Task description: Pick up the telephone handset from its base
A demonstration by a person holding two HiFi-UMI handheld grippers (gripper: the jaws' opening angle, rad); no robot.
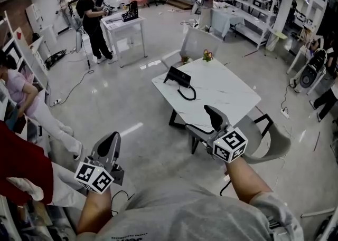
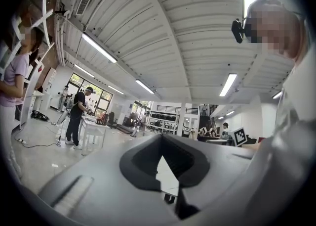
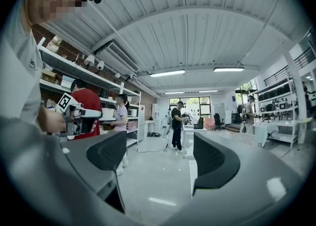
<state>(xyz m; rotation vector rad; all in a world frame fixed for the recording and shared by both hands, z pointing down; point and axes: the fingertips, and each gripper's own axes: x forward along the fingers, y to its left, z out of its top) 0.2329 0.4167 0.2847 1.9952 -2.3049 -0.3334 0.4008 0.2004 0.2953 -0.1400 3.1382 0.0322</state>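
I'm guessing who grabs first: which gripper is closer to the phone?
Right. The right gripper is beside the table, short of the telephone; the left gripper is farther back, over the floor.

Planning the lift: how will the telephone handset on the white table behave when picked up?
The handset looks like rigid plastic, so probably stiff and light. Its cord loops on the table, so it may tug back or drag the base.

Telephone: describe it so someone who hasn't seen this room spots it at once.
Find the white table in the middle of the floor in the head view. The telephone sits near its left corner, black, with a cord looping toward the table's middle. The only other thing on the top is a small plant at the far corner.
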